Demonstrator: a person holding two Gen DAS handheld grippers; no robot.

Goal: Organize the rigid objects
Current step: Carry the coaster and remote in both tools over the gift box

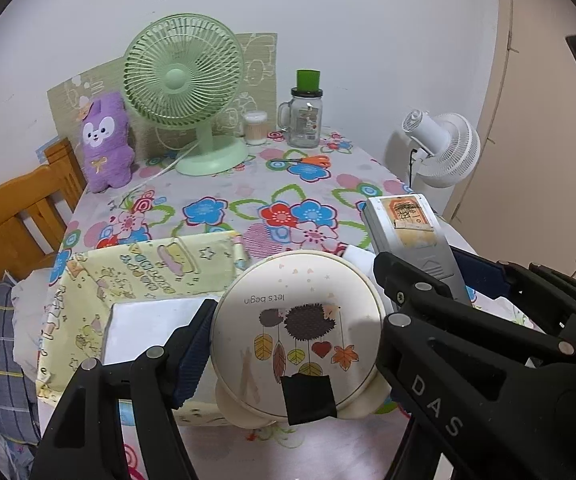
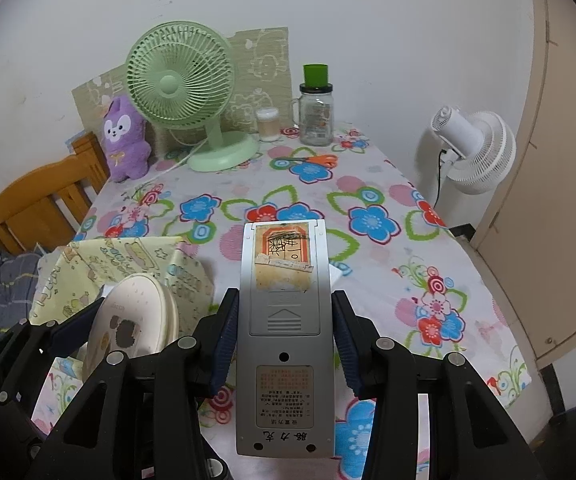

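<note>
Left gripper (image 1: 292, 344) clamps the round case (image 1: 296, 332) printed "lets begin"; right gripper (image 2: 284, 344) clamps the remote control (image 2: 284, 320) above open tablecloth (image 2: 368, 184).

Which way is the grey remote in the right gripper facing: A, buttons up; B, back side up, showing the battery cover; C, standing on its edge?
B: the remote in the right gripper shows its battery cover and a printed label, with no buttons visible.
</note>
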